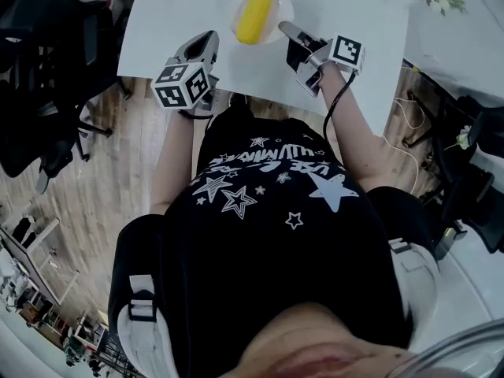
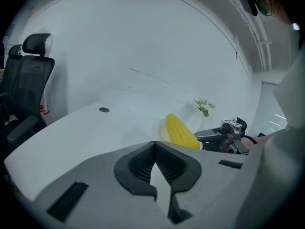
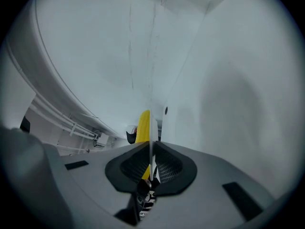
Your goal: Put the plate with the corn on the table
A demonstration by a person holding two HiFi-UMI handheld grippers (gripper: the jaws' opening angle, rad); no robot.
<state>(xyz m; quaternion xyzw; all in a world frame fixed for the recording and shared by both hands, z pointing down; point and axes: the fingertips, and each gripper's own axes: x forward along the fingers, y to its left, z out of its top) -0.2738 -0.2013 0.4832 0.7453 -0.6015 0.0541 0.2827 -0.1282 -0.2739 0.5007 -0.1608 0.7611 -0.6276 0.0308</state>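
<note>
Both arms reach forward; left gripper (image 1: pixel 209 39) closed and empty, right gripper (image 1: pixel 285 28) pinching the plate (image 1: pixel 284 5) rim.

Black office chair (image 2: pixel 28 75): far left of the jaws of the left gripper (image 2: pixel 155 146). Dark round disc (image 2: pixel 104 109): ahead of them, left. Small flower sprig (image 2: pixel 204 106): ahead, right, farther off.

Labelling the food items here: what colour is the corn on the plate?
Yellow. The corn shows best in the head view, lying on the plate.
</note>
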